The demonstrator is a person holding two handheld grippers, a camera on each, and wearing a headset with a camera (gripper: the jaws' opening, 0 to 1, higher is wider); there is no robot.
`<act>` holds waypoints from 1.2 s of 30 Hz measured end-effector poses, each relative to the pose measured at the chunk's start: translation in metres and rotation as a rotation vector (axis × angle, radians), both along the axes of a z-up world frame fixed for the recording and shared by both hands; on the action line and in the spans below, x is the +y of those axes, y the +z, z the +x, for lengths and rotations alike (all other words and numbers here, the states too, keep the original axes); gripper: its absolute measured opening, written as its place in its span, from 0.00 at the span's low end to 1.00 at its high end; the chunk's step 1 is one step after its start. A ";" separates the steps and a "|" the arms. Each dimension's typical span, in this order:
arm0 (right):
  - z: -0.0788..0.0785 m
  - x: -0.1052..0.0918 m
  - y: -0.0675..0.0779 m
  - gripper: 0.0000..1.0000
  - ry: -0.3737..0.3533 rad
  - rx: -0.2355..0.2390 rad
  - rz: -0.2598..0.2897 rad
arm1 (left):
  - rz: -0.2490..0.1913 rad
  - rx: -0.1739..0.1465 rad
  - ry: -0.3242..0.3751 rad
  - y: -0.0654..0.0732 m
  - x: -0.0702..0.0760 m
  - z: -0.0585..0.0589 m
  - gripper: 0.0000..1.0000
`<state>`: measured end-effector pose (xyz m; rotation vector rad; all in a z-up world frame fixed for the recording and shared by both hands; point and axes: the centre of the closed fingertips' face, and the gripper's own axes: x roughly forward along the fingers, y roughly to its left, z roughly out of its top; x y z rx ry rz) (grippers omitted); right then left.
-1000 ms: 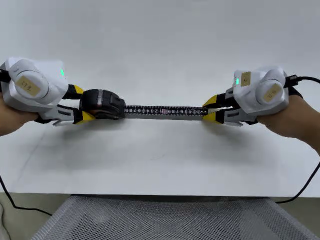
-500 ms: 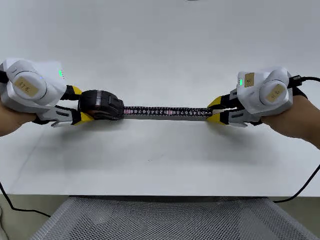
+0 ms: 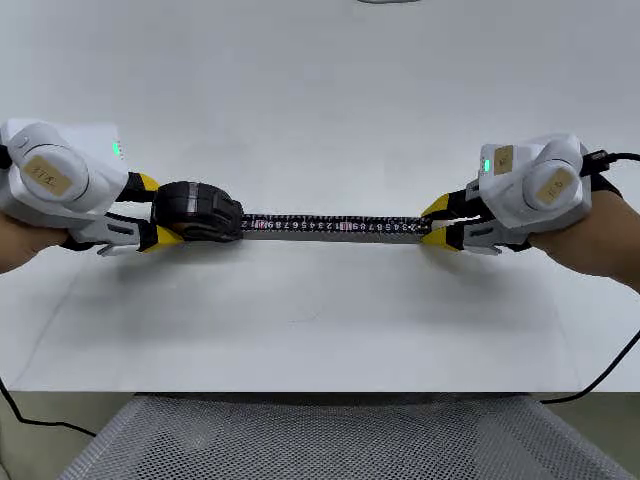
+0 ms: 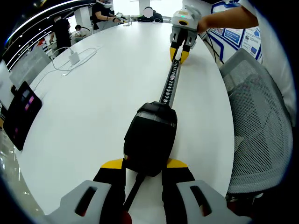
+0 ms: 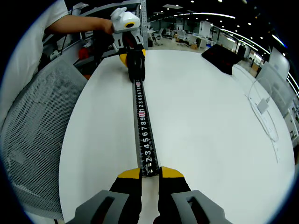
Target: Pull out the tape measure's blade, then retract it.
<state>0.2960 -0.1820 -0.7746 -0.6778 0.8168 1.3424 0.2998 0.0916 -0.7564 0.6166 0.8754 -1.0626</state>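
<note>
A black tape measure case (image 3: 197, 212) sits on the white table, held between the yellow-tipped jaws of my left gripper (image 3: 153, 211). In the left gripper view the case (image 4: 150, 138) lies just ahead of my left gripper (image 4: 144, 164), which is shut on it. The dark numbered blade (image 3: 335, 225) runs straight out to the right, low over the table. My right gripper (image 3: 436, 221) is shut on the blade's end. In the right gripper view the blade (image 5: 141, 126) stretches from my right gripper (image 5: 149, 173) to the case (image 5: 136, 65).
The white table (image 3: 320, 110) spreads wide behind the tape. A grey mesh chair back (image 3: 330, 435) stands at the near edge. Black cables (image 3: 610, 370) hang off both sides. A dark tablet (image 4: 21, 112) and a white charger with cord (image 4: 74, 58) lie further along the table.
The two grippers have drawn further apart, the right one going right and the left one left, so more of the blade is out of the case.
</note>
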 end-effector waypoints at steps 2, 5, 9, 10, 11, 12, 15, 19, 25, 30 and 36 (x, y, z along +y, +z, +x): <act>0.000 -0.002 0.000 0.09 0.001 0.001 -0.005 | 0.001 0.000 0.000 0.000 0.000 0.000 0.23; -0.001 -0.007 -0.002 0.09 0.018 -0.006 -0.036 | 0.002 -0.001 0.001 0.000 0.000 0.000 0.23; 0.000 -0.012 -0.001 0.09 0.010 -0.002 -0.043 | 0.001 0.000 0.002 0.000 0.000 0.000 0.23; 0.000 -0.013 -0.001 0.09 0.012 -0.003 -0.047 | 0.001 0.000 0.002 0.000 0.000 0.000 0.23; 0.000 -0.014 -0.001 0.09 0.014 -0.002 -0.053 | 0.001 0.000 0.002 0.000 0.000 0.000 0.23; 0.000 -0.016 -0.002 0.09 0.017 -0.004 -0.061 | 0.002 -0.001 0.000 0.000 0.000 0.000 0.23; 0.000 -0.021 -0.003 0.09 0.016 -0.001 -0.072 | 0.002 -0.001 0.001 0.000 0.000 0.000 0.23; -0.001 -0.027 -0.003 0.09 0.017 0.001 -0.085 | 0.001 -0.002 0.000 0.000 0.000 0.000 0.23; 0.000 -0.034 -0.002 0.09 0.014 -0.001 -0.104 | 0.002 -0.004 -0.001 0.000 -0.001 0.000 0.23; 0.000 -0.033 -0.003 0.09 0.006 0.001 -0.110 | 0.009 -0.005 -0.004 0.000 -0.002 0.000 0.24; 0.000 -0.032 -0.003 0.10 -0.003 0.005 -0.110 | 0.010 -0.006 -0.005 0.000 -0.002 0.001 0.24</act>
